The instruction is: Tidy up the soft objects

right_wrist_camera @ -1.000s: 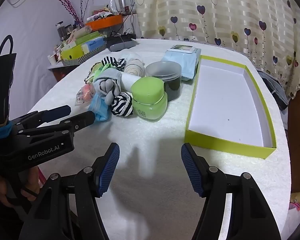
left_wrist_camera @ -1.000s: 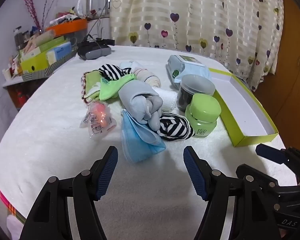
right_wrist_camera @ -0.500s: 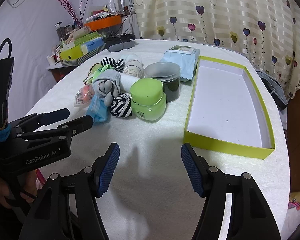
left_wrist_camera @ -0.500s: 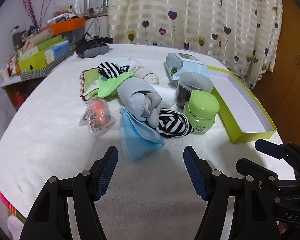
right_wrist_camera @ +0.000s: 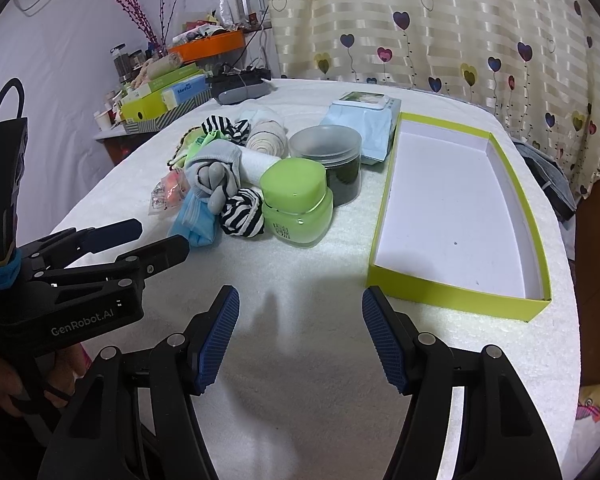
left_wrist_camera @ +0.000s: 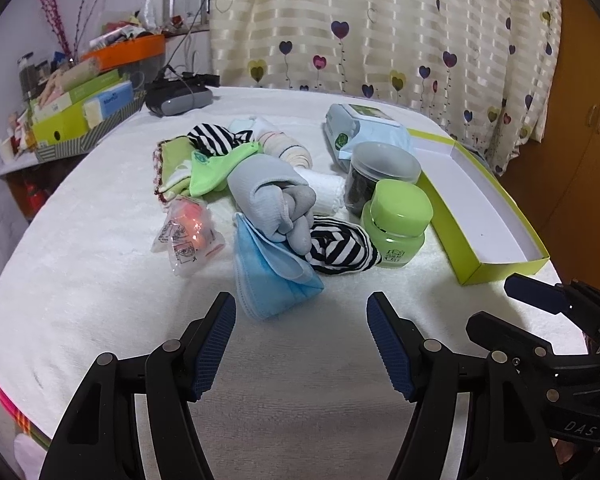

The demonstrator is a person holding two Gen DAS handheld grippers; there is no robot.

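Observation:
A heap of soft things lies mid-table: a blue face mask (left_wrist_camera: 274,276), a grey sock bundle (left_wrist_camera: 274,196), a striped sock ball (left_wrist_camera: 340,248), a green cloth (left_wrist_camera: 214,168), a cream sock roll (left_wrist_camera: 288,148) and a second striped sock (left_wrist_camera: 212,138). My left gripper (left_wrist_camera: 300,344) hovers open just short of the mask, empty. My right gripper (right_wrist_camera: 300,340) is open over bare table, left of the green-rimmed white box (right_wrist_camera: 456,204), which holds nothing. The left gripper (right_wrist_camera: 140,240) also shows at the left of the right wrist view.
A green jar (left_wrist_camera: 396,224) and a dark jar (left_wrist_camera: 380,176) stand beside the socks, with a wipes pack (left_wrist_camera: 364,132) behind. A small plastic packet (left_wrist_camera: 186,236) lies left of the mask. Cluttered shelf boxes (left_wrist_camera: 80,112) and a black device (left_wrist_camera: 178,96) sit far left.
Both grippers have drawn back slightly and tilted, so the pile sits a little higher in view. Nothing on the table has moved and both stay open.

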